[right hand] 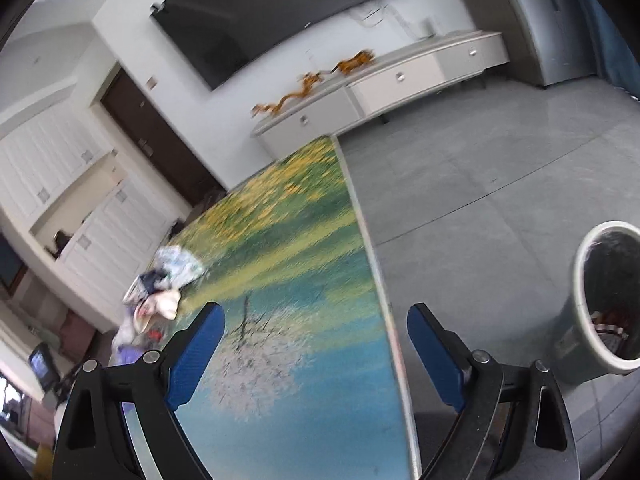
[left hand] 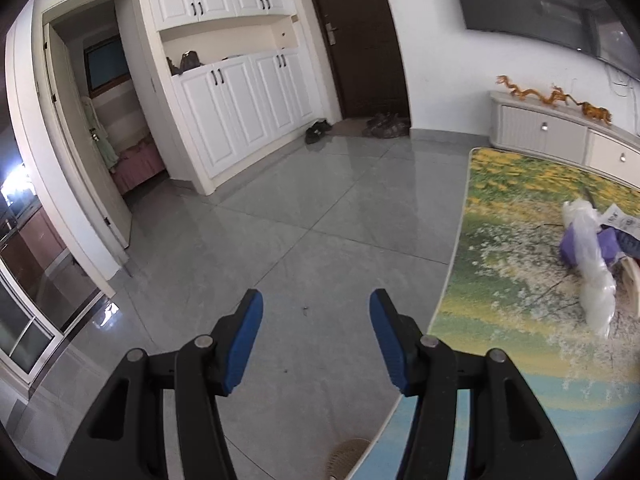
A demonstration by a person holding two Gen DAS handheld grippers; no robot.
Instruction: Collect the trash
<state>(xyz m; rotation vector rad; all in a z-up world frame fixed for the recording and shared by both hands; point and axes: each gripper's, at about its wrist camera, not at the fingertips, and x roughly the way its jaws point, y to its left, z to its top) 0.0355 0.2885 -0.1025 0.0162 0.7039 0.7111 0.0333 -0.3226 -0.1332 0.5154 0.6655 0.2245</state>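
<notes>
Both tools stood open and empty: the left tool (left hand: pixel 316 300) over floor, trash pile (left hand: pixel 596 256) at three o'clock; the right tool (right hand: pixel 316 316) over the rug (right hand: pixel 288 240), bin (right hand: pixel 604 300) at three o'clock.

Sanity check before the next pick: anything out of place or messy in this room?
Yes. A heap of trash lies on the flowered rug: clear plastic bags, something purple, printed paper. It sits loose on the rug, well apart from the bin on the tiles off the rug's other side. Both grippers, left and right, are open and empty.
</notes>
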